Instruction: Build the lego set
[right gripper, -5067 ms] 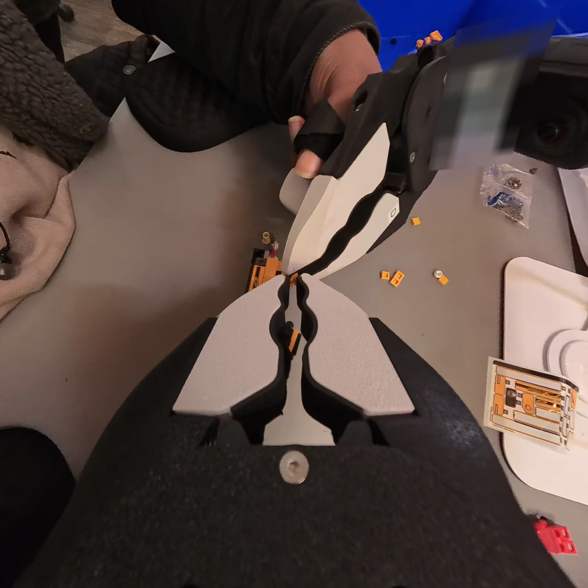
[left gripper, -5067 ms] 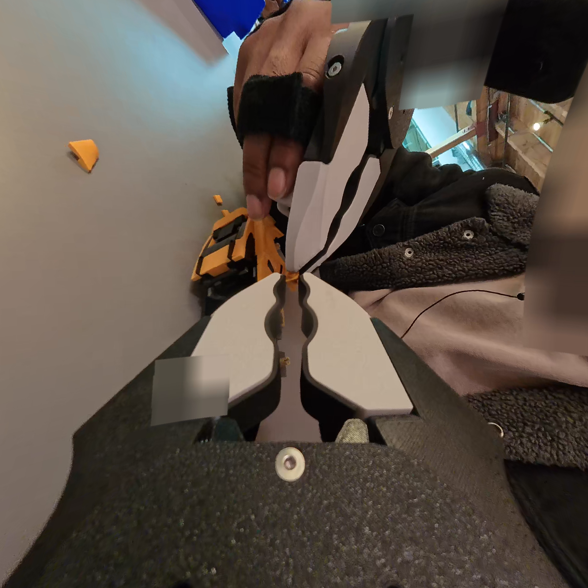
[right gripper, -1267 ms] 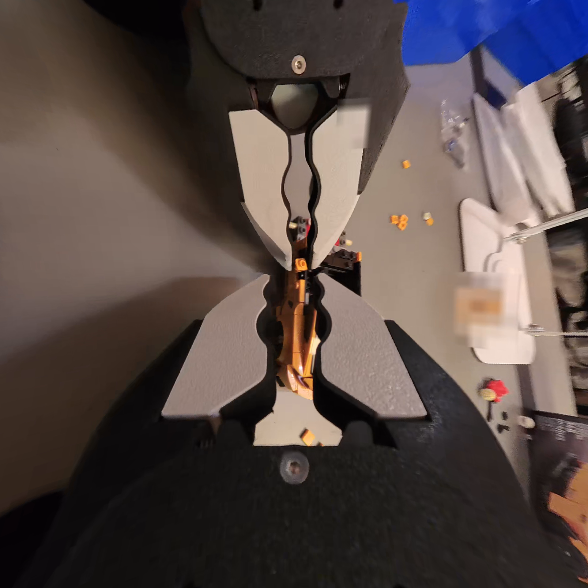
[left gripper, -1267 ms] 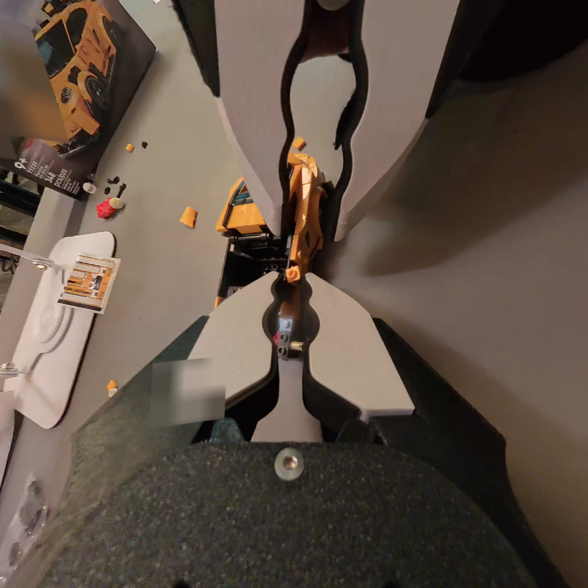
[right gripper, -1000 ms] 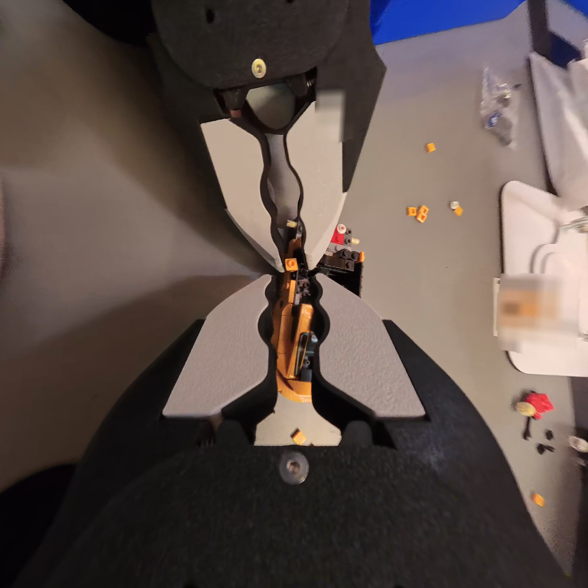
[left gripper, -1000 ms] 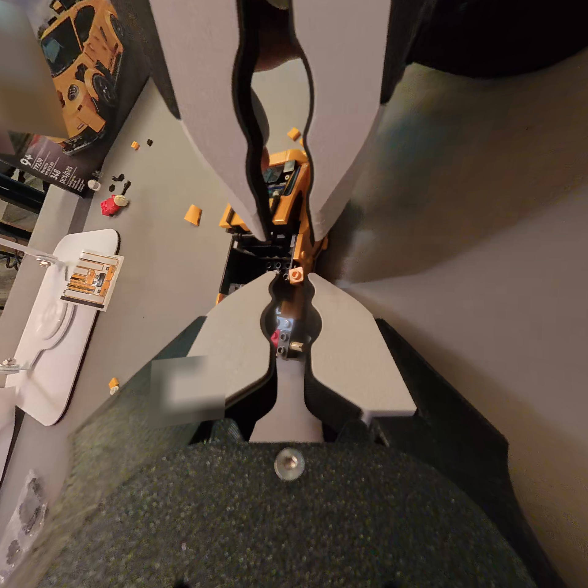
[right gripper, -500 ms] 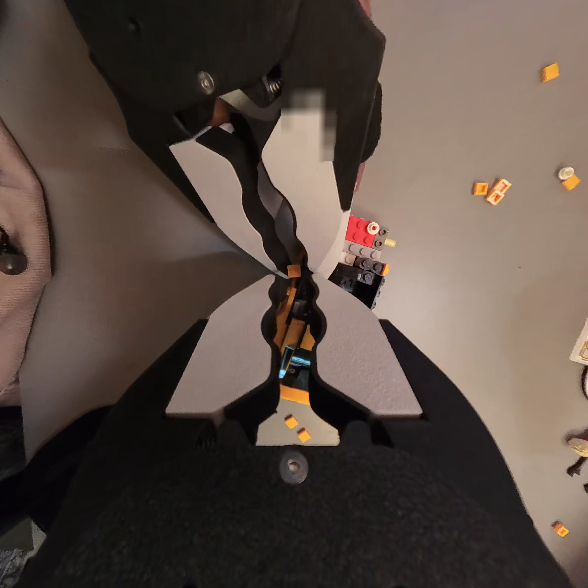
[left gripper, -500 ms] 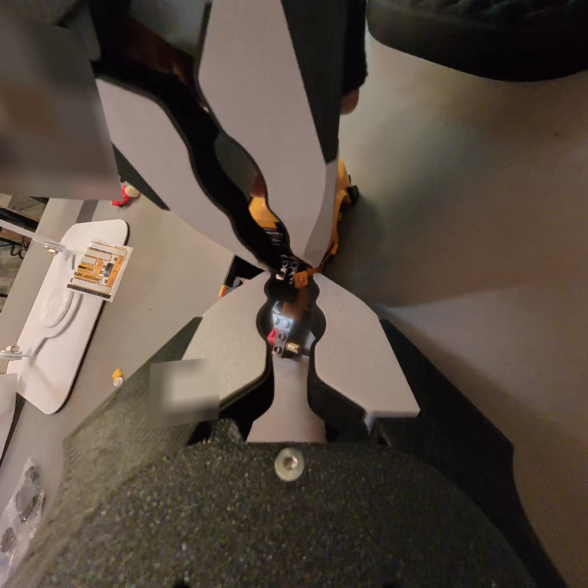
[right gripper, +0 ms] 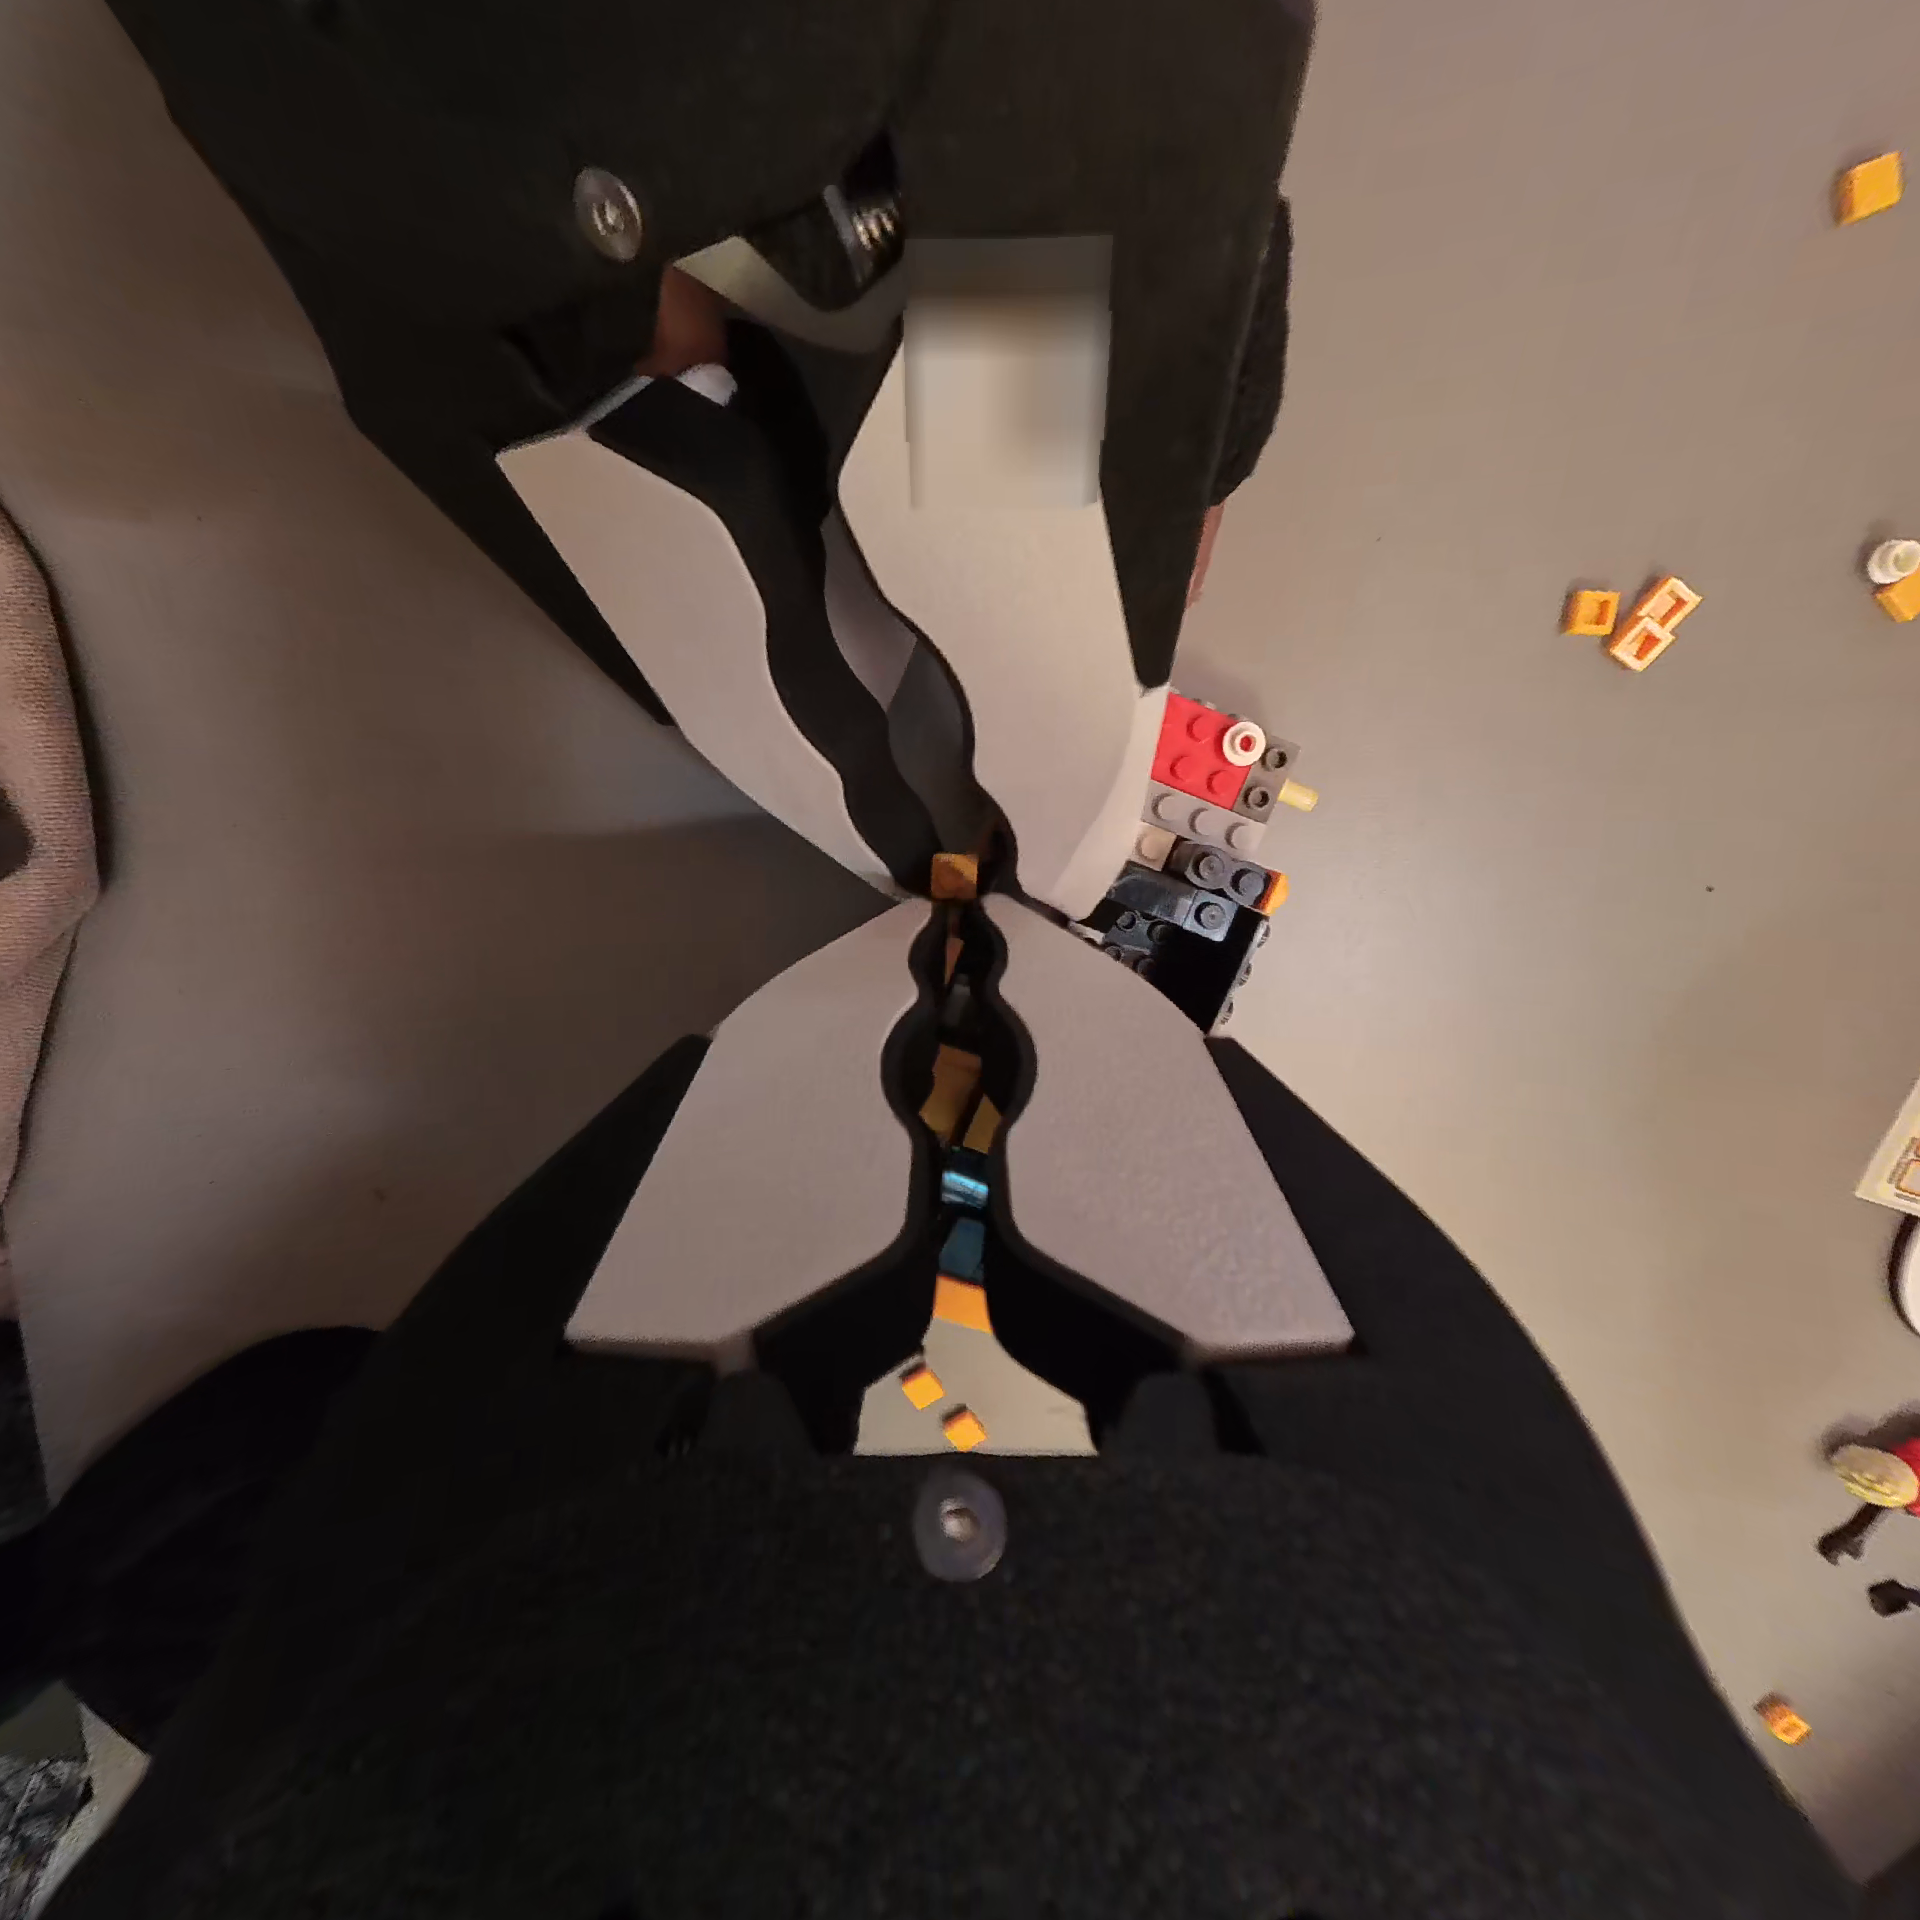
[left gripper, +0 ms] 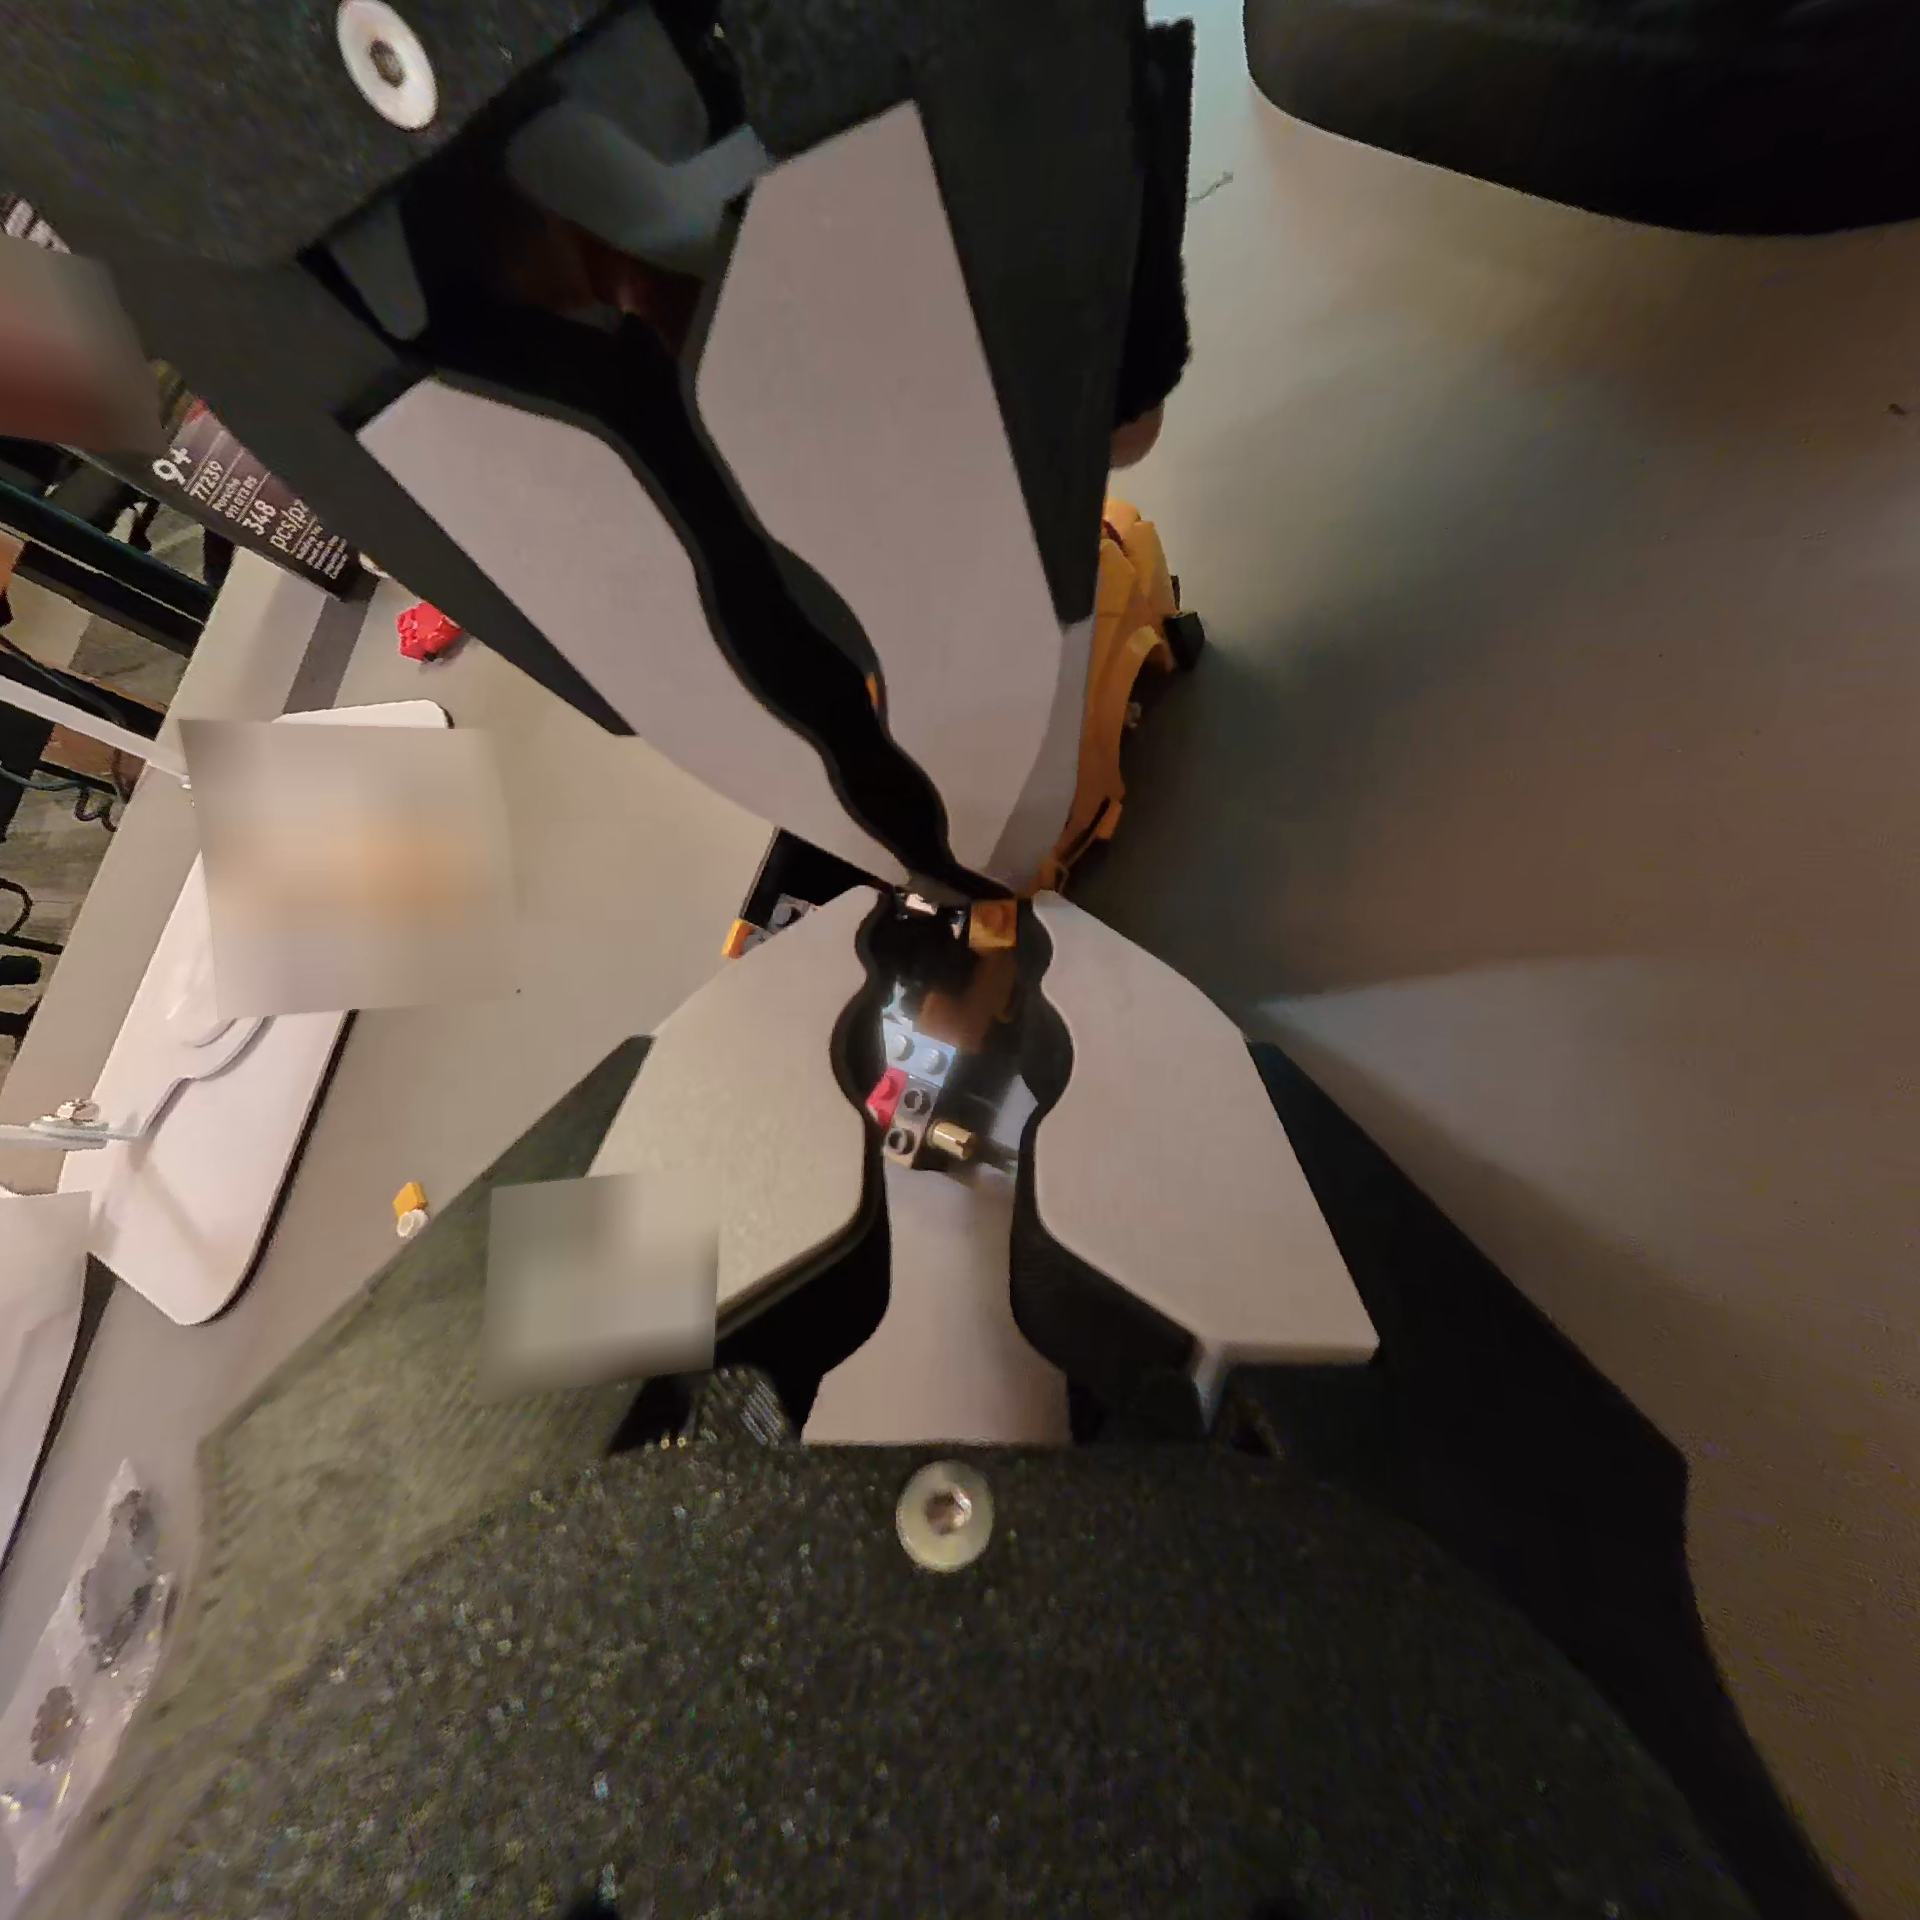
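Since a moment before, both grippers had tipped sideways, and the right gripper (right gripper: 961, 914) had squeezed much tighter. The table (left gripper: 1558, 623) was grey and dim, with small orange bits (right gripper: 1631, 618) at the upper right of the right view and a white board (left gripper: 208, 1143) at the left of the left view. The right gripper pinched a thin orange car part (right gripper: 961, 1091) at the middle. The left gripper (left gripper: 951, 914) was a little open around the brick car base (left gripper: 925, 1049); whether it pressed, I could not tell.
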